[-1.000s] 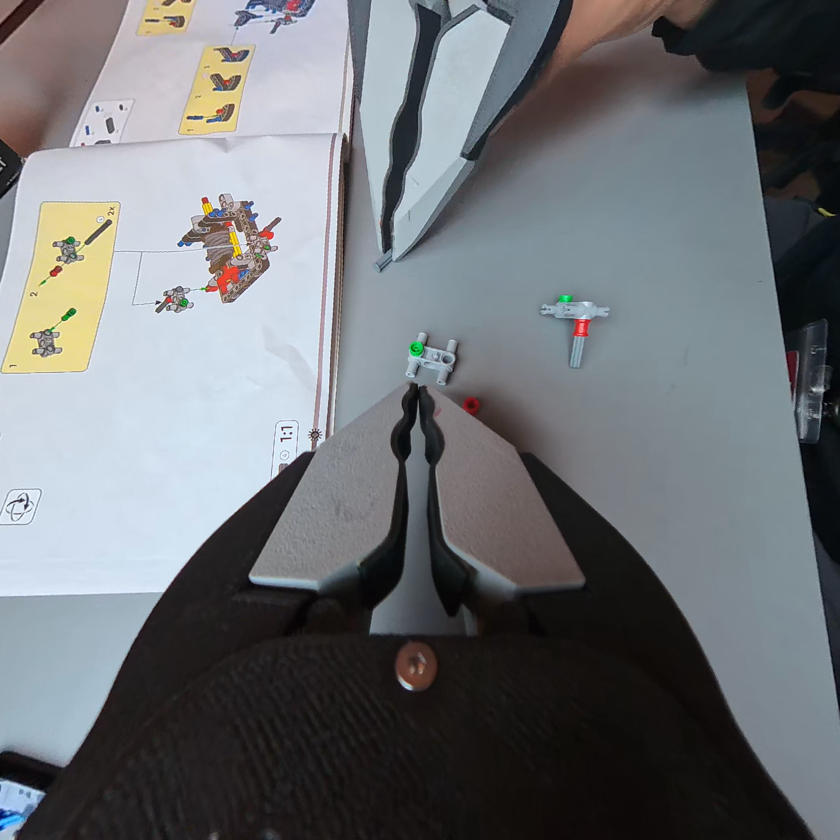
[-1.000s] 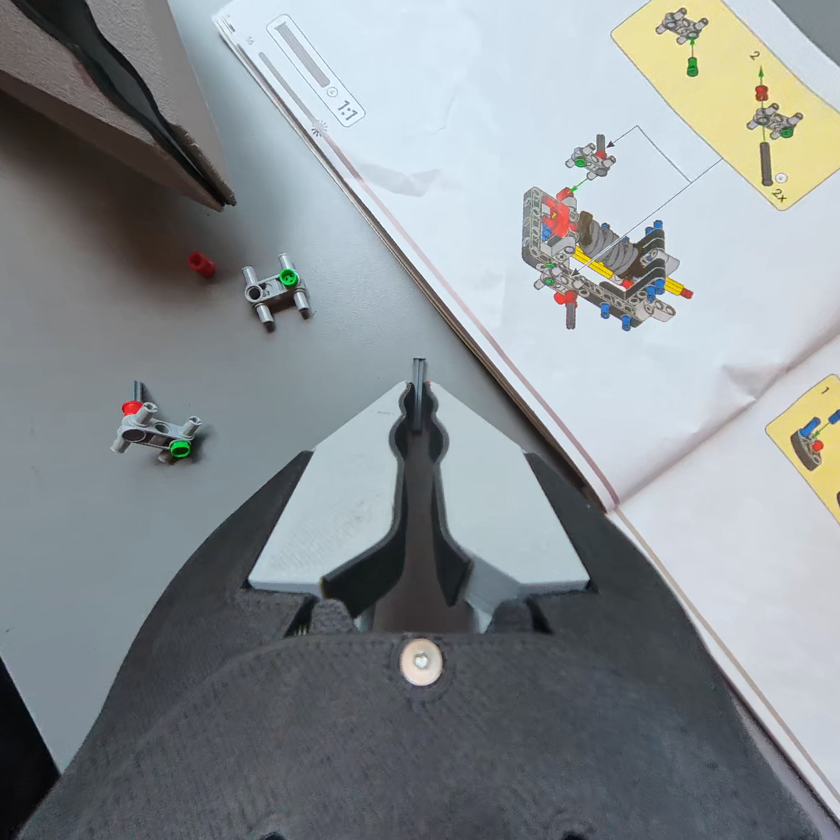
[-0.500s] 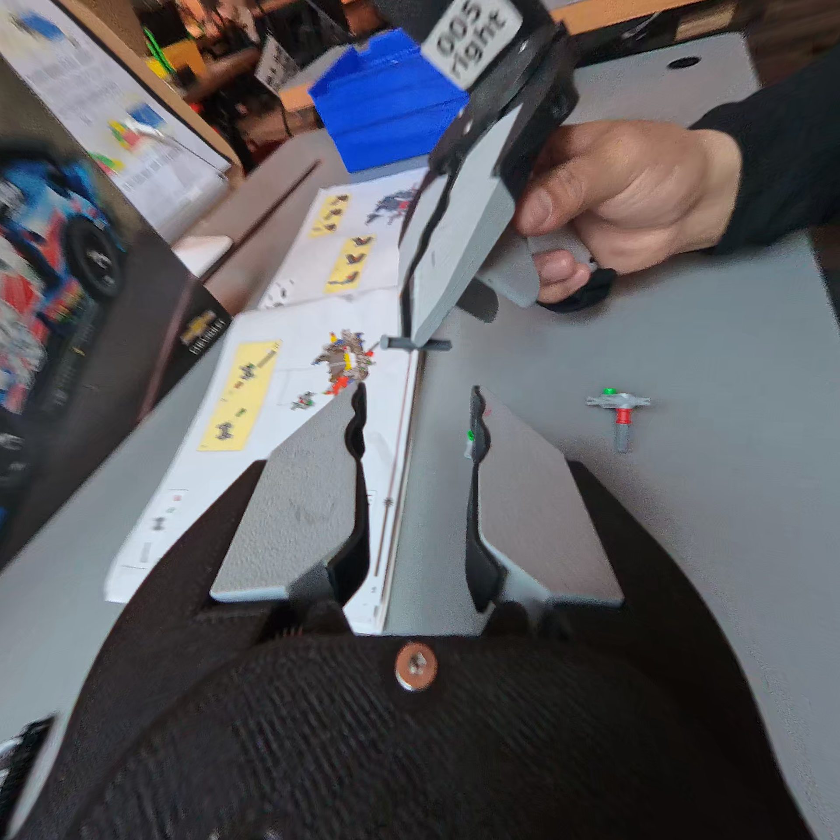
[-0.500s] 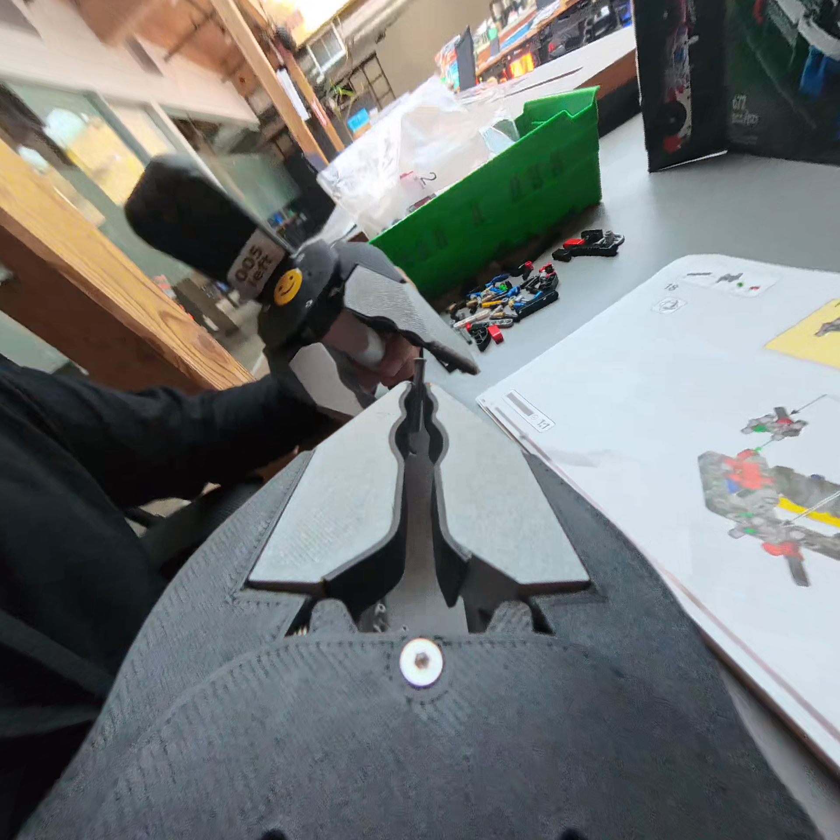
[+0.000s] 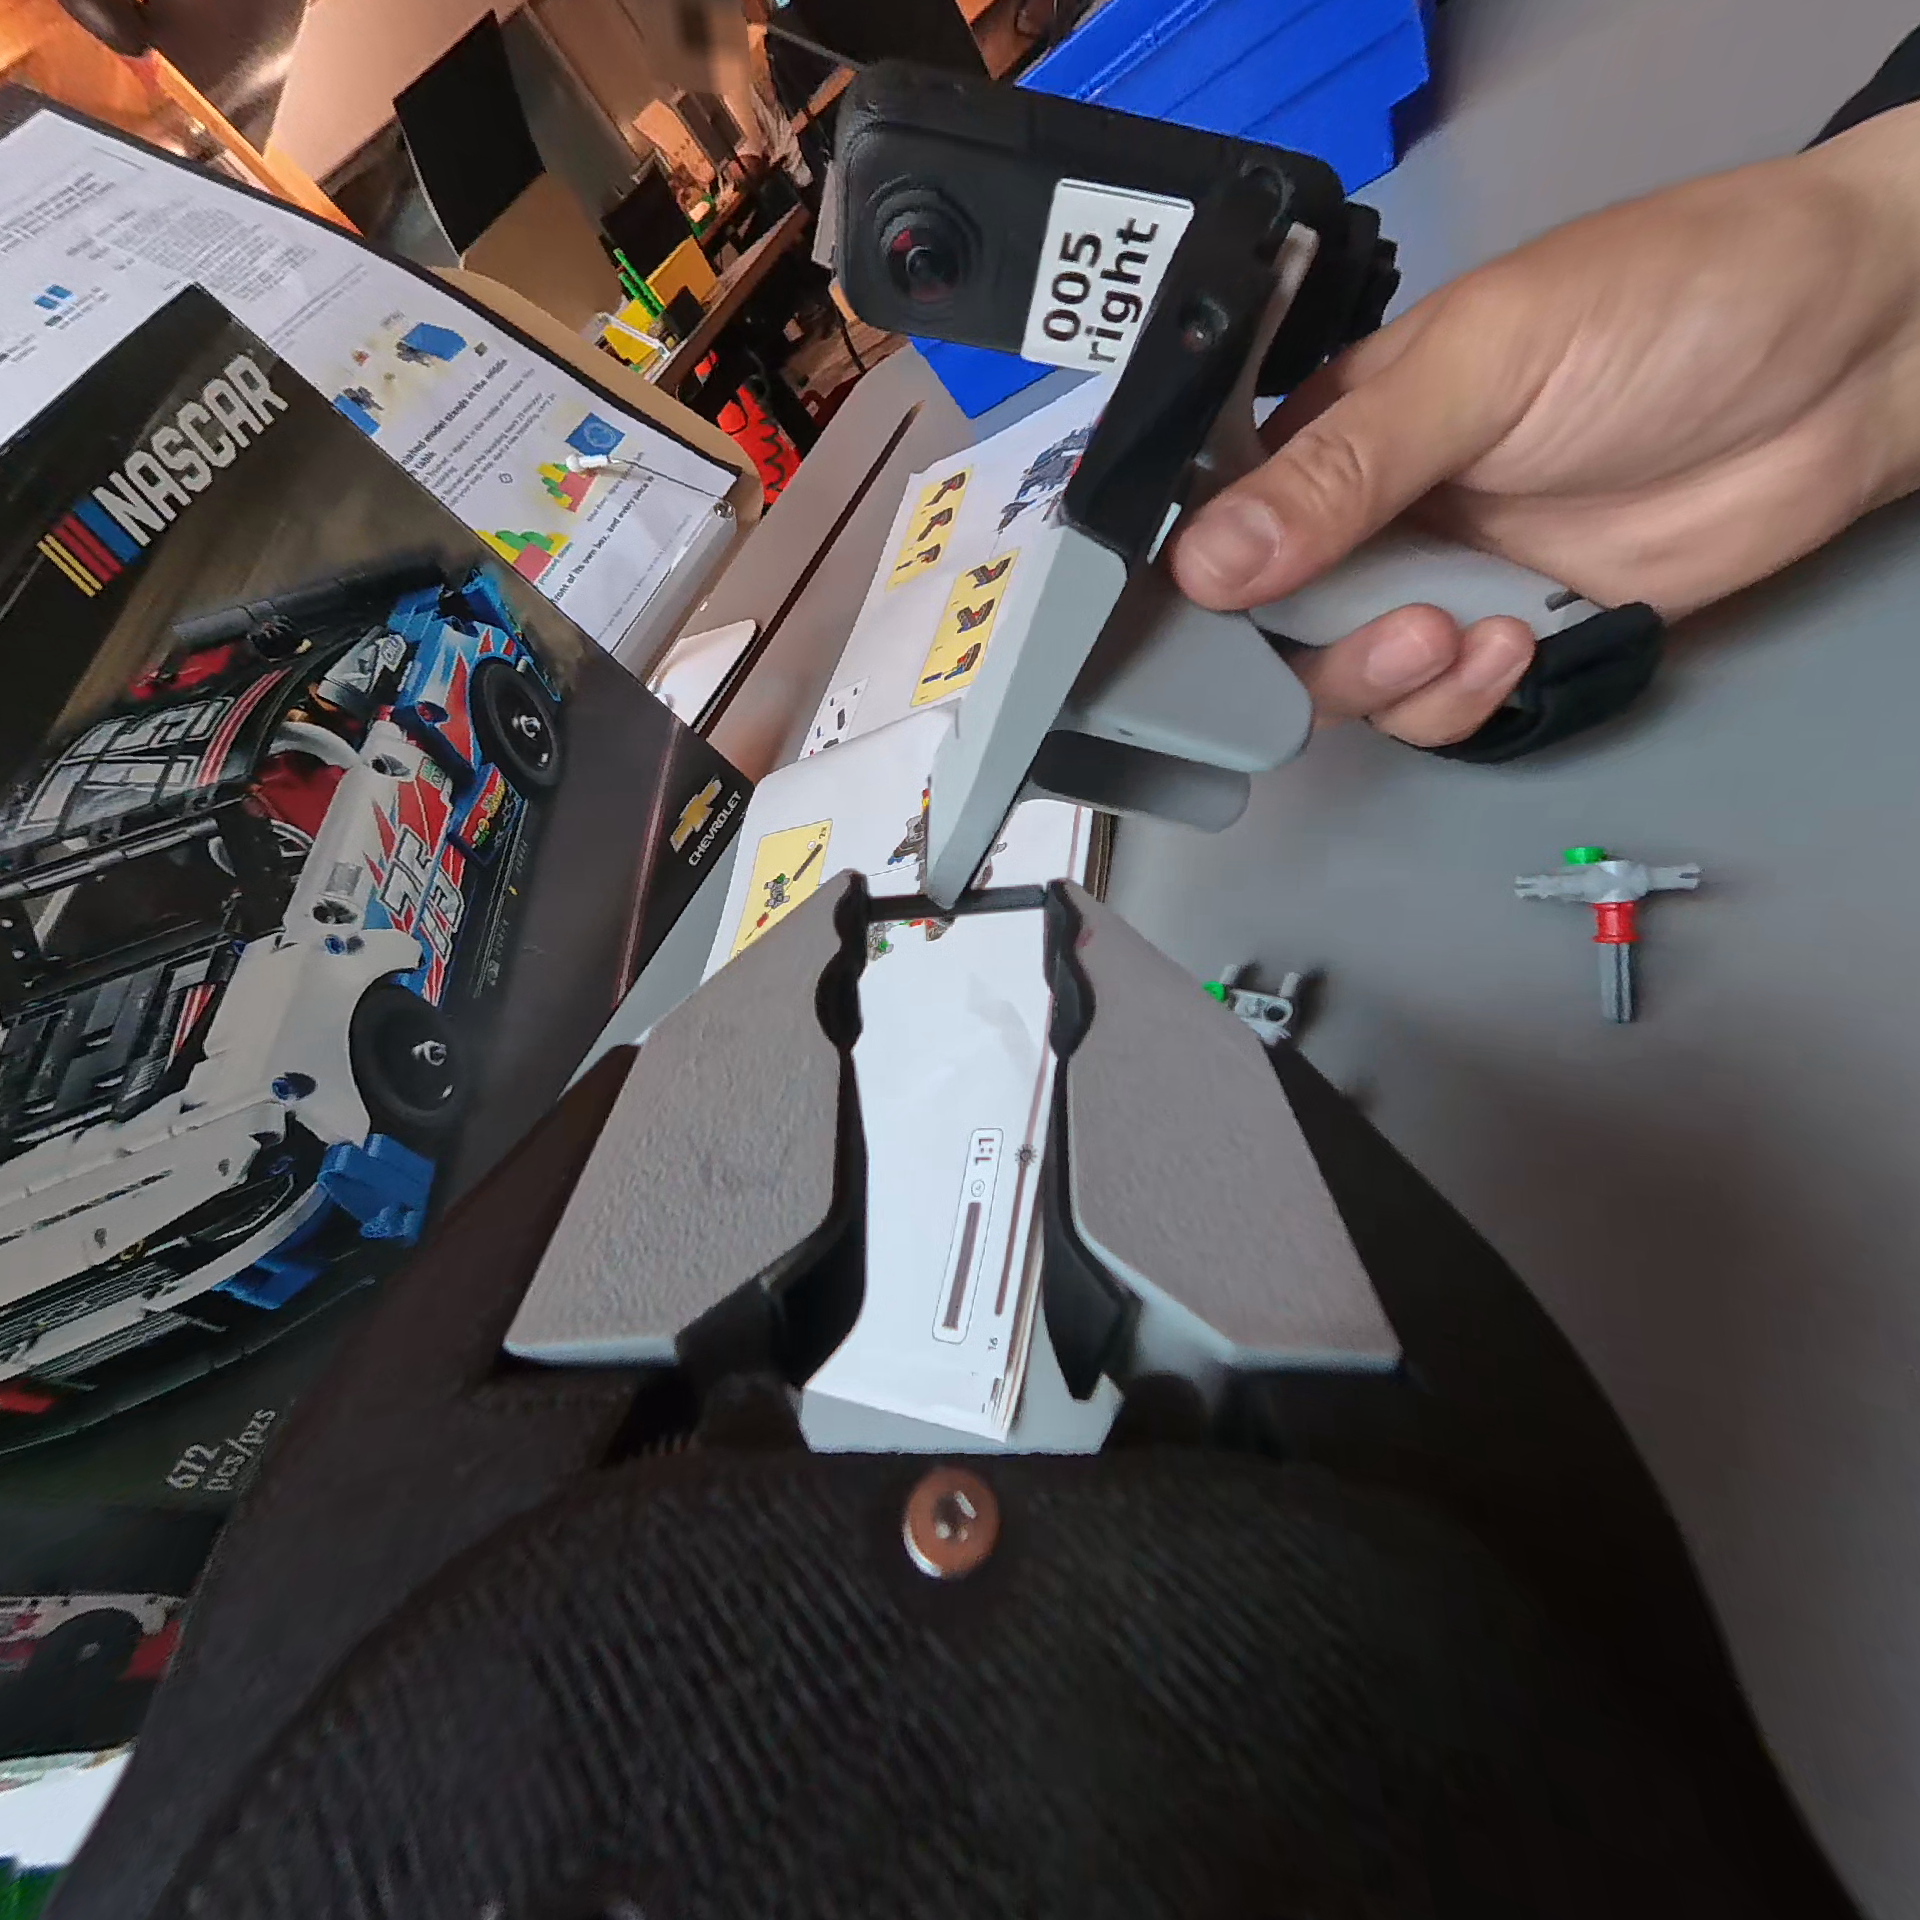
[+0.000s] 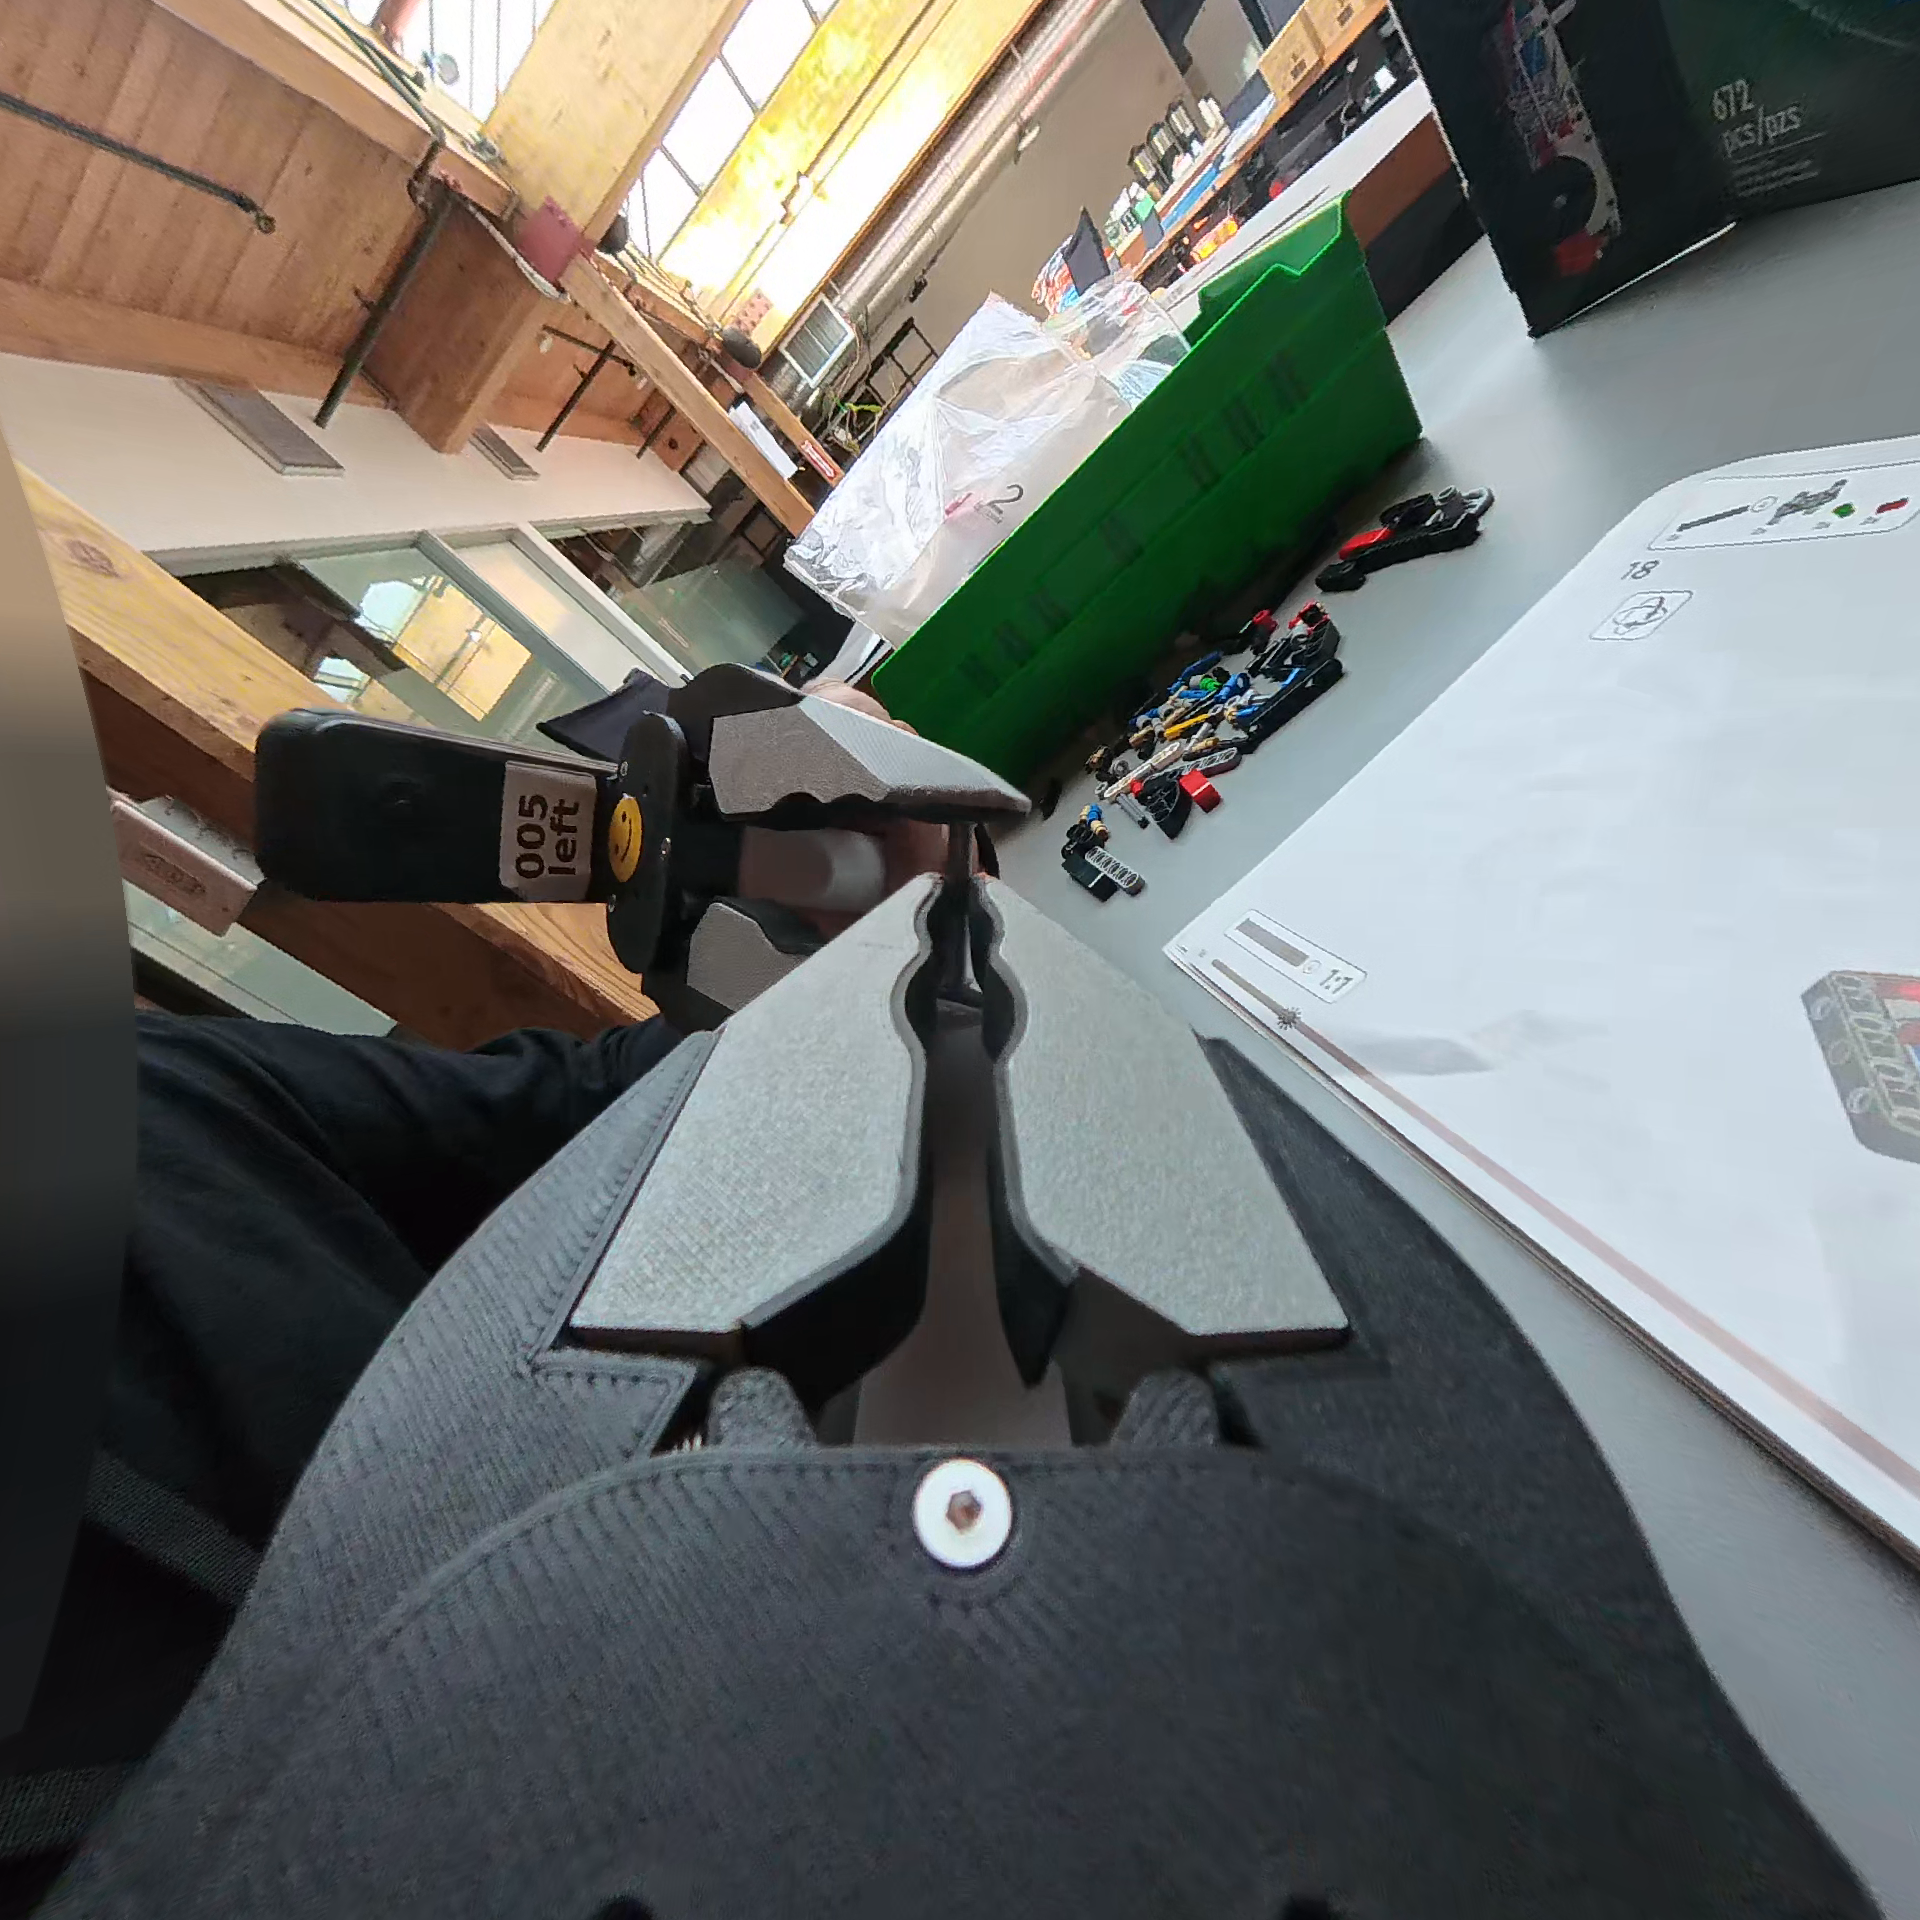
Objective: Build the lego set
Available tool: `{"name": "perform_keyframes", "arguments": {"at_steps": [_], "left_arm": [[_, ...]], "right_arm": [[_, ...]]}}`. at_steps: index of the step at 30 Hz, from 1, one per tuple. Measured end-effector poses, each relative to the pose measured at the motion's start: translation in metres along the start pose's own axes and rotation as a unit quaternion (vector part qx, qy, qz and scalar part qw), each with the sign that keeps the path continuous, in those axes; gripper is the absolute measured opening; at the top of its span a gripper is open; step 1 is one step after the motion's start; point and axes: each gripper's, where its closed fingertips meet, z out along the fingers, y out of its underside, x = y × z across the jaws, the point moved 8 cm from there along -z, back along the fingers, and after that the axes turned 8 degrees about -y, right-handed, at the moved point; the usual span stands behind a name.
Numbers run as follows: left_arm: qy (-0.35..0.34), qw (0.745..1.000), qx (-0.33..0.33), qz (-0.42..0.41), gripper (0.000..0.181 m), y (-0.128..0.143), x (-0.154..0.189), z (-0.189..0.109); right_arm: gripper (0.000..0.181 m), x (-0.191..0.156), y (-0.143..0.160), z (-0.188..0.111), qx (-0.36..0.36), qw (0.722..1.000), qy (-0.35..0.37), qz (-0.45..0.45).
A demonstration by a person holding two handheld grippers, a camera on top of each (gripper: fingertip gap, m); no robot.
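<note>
**Left wrist view: a dark rod held across spread fingers**

The set's box (image 5: 312, 883) is seen at left. The left gripper (image 5: 951, 904) is spread wide over the open instruction booklet (image 5: 935, 1143). A thin dark rod (image 5: 997, 899) is pinched at the tip of the right gripper (image 5: 951, 883) and spans that gap. Two small grey assemblies (image 5: 1257, 997) (image 5: 1605, 914) lie on the grey table (image 5: 1558, 1247) at right.
</note>
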Motion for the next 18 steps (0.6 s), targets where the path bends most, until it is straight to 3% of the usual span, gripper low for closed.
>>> {"name": "perform_keyframes", "arguments": {"at_steps": [5, 12, 15, 16, 18], "left_arm": [[0.031, 0.999, 0.000, 0.007, 0.031, 0.001, 0.003, -0.001], [0.063, 0.995, 0.003, 0.079, 0.033, 0.005, 0.019, -0.001], [0.047, 0.998, -0.004, 0.035, 0.035, 0.006, 0.011, 0.000], [0.041, 0.999, -0.007, 0.005, 0.044, 0.007, 0.005, 0.001], [0.048, 0.996, 0.003, -0.072, 0.046, 0.006, -0.004, 0.000]], "right_arm": [[0.000, 0.000, 0.000, -0.002, -0.042, 0.999, -0.007, -0.007], [0.002, -0.002, 0.003, -0.002, -0.136, 0.989, 0.014, -0.054], [0.002, -0.003, -0.003, -0.007, -0.110, 0.990, 0.028, -0.079], [0.001, -0.004, -0.007, -0.009, -0.087, 0.992, 0.024, -0.083], [0.001, -0.006, -0.014, -0.013, -0.040, 0.995, 0.007, -0.087]]}}
